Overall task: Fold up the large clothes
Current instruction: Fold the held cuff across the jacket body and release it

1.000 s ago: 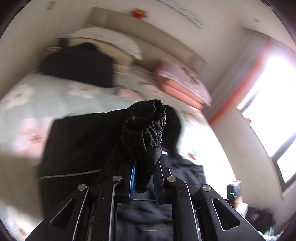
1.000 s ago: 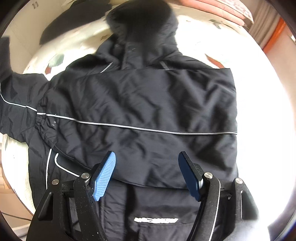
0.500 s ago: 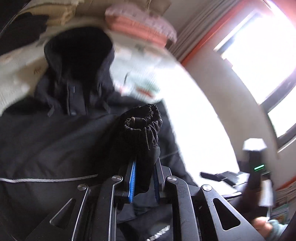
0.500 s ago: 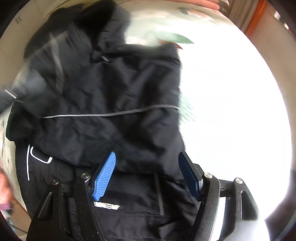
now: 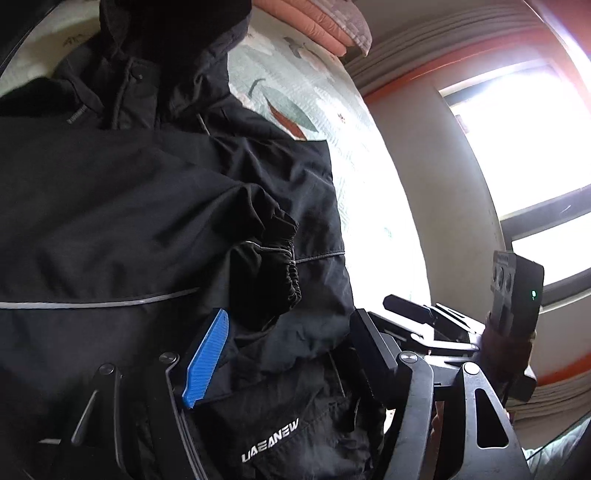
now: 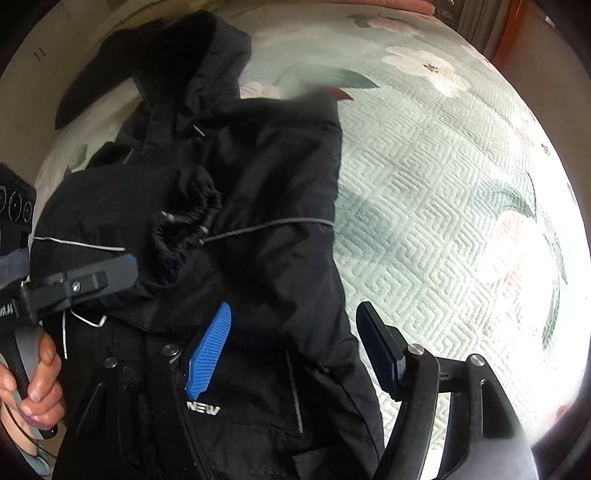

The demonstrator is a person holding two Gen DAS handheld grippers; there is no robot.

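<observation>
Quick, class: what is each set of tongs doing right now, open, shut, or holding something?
Left tongs: just opened, the jacket's sleeve cuff released, nothing gripped.
Right tongs: open, empty, above the black jacket.

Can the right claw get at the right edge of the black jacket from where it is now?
Probably yes. The right claw is open and hovers right over the black nylon jacket's right edge, and only the bare pale green quilted bedspread lies beside it.

The jacket (image 6: 258, 177) is black with a thin grey reflective stripe and white lettering near its hem. Beside the jacket, the bedspread (image 6: 443, 206) is pale green with a raised geometric weave and white flowers. Beyond the jacket's hood, the folded quilt (image 5: 317, 22) is pink.
</observation>
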